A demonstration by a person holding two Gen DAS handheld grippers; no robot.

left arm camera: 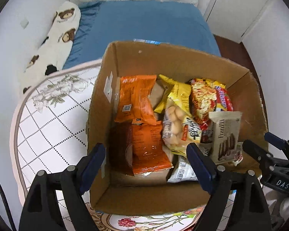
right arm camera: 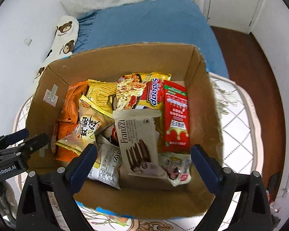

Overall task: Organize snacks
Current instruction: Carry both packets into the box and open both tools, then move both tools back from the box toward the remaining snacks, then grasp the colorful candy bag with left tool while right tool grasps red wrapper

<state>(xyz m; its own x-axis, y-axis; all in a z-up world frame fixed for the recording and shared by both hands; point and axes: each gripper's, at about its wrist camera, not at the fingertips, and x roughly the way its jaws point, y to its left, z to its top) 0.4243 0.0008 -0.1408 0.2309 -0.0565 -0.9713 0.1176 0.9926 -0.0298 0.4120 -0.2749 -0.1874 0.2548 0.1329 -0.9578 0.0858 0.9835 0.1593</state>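
A cardboard box point(right arm camera: 206, 104) fills the middle of both wrist views, and the snacks are all inside it: orange packets point(left arm camera: 136, 98) at its left, a yellow noodle pack point(right arm camera: 144, 90) and a red sachet point(right arm camera: 176, 115) toward the upper right, and a beige Franzzi wafer pack point(right arm camera: 138, 142) lying loose on top at the centre. The left gripper point(left arm camera: 148, 167) and the right gripper point(right arm camera: 144, 167) both hang over the box at the bottom of their frames, jaws spread wide with nothing pinched. I judge this the release of a packing step; next, each hand likely needs to lift clear of the walls and seek any snack outside the box, none visible here.
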